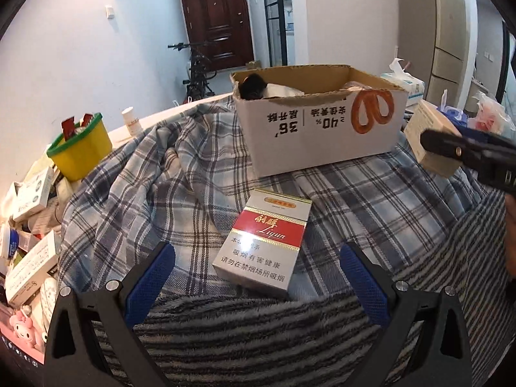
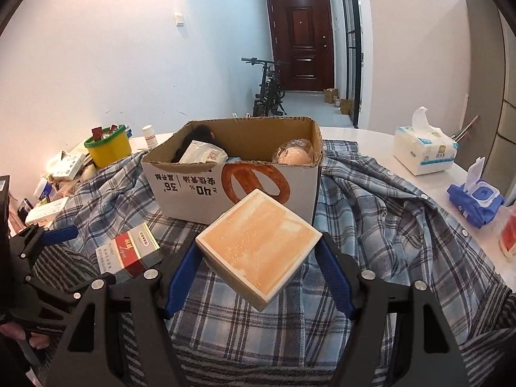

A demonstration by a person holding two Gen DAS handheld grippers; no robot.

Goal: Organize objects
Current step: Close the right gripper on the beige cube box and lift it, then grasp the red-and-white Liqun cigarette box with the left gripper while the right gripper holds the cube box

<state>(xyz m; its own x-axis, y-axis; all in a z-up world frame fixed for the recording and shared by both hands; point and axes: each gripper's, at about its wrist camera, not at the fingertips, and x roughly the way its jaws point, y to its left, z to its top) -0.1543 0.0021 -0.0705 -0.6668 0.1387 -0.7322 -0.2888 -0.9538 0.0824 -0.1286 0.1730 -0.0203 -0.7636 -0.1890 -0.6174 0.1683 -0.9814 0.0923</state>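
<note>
Above the plaid shirt, right gripper is clamping a square beige box, tilted, just before the cardboard box. Left gripper is hanging wide open, unloaded, around the cigarette pack lying on the cloth.

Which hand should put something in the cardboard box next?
Probably the right: the right gripper is already shut on the small pale box, just before the cardboard box. The left gripper is open, the cigarette pack lying unheld.
</note>
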